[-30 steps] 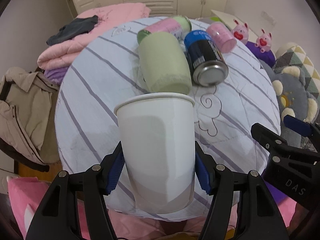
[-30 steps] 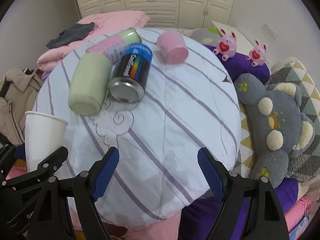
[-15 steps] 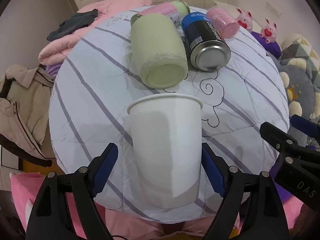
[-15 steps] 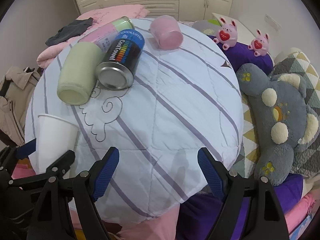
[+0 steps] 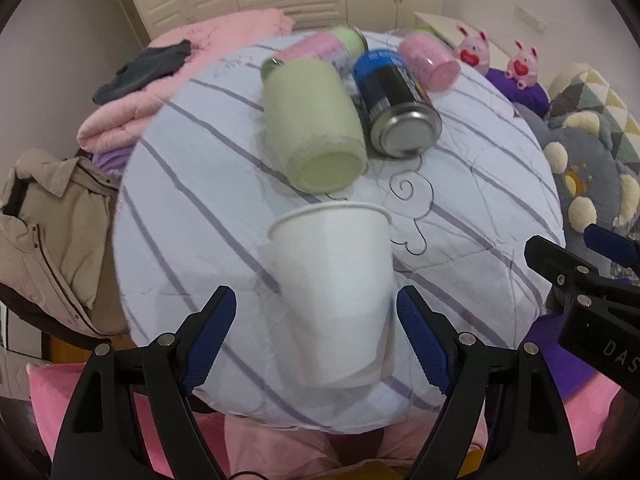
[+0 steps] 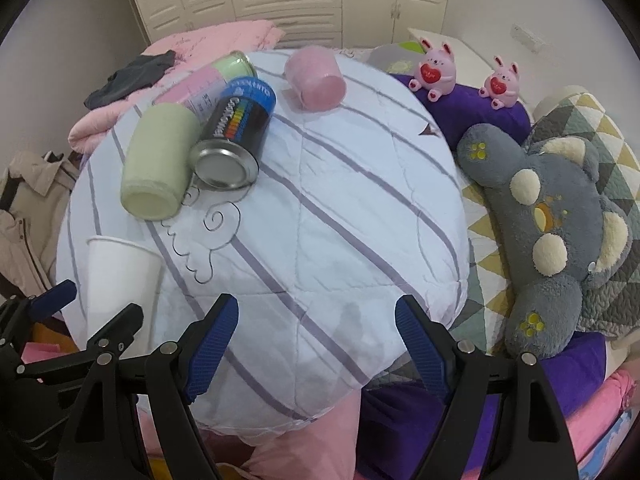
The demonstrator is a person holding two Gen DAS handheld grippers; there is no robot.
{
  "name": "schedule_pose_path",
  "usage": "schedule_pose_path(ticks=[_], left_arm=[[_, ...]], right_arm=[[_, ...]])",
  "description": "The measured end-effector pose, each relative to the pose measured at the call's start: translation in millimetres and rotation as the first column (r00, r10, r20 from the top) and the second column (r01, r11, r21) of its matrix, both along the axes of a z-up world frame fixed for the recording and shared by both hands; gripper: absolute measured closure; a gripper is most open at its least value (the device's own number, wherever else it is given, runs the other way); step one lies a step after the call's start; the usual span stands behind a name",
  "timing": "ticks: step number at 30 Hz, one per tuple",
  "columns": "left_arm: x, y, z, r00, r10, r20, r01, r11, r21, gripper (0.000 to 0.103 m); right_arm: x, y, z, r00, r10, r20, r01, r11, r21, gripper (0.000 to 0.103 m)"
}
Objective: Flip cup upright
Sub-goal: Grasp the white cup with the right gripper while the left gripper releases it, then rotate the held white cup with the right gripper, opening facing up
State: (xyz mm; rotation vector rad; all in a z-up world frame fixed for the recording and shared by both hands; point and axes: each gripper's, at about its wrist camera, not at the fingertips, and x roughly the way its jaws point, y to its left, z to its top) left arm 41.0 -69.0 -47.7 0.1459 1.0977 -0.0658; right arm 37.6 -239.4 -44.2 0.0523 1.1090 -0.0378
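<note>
A white paper cup (image 5: pixel 334 292) stands upright, mouth up, near the front edge of a round cushion covered in striped white cloth (image 5: pixel 192 208). My left gripper (image 5: pixel 316 344) is open, its blue pads (image 5: pixel 208 336) apart from the cup on both sides. The cup also shows at the left in the right wrist view (image 6: pixel 120 280). My right gripper (image 6: pixel 316 344) is open and empty above the cushion's front edge (image 6: pixel 320 264).
Lying on the cushion's far side are a green cup (image 5: pixel 316 136), a blue and black can (image 5: pixel 396 108), a pink cup (image 5: pixel 428 62) and a pink and green can (image 5: pixel 324 46). A grey plush toy (image 6: pixel 560 232) lies right. Clothes (image 5: pixel 48 232) pile left.
My left gripper has opened and let go of the white cup, then drawn back a little. The cup now stands free on the cushion. My right gripper stays open.
</note>
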Motion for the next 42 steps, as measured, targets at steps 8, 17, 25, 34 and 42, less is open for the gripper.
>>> schedule_pose_path(ticks=[8,17,25,34,42], left_arm=[[-4,31,19,0.998,-0.015,0.053,0.014,1.000,0.006,0.013],[4,68,20,0.998,-0.014,0.057,0.014,1.000,0.000,0.013],[13,106,9,0.999,-0.006,0.033,0.007,1.000,-0.009,0.013],[32,142,-15,0.999,0.021,-0.028,-0.021,1.000,-0.017,0.013],[48,152,-30,0.997,0.013,-0.072,-0.016,0.999,-0.035,0.013]], right_arm=[[-7,19,13,0.999,-0.022,0.032,0.021,1.000,0.016,0.021],[2,63,13,1.000,0.028,-0.001,-0.028,0.998,0.047,0.021],[17,100,4,0.996,0.069,-0.055,-0.065,0.995,0.073,0.021],[41,118,-16,0.987,0.081,-0.141,-0.057,0.985,0.160,0.021],[60,129,-29,0.973,0.076,-0.219,-0.037,0.984,0.177,0.021]])
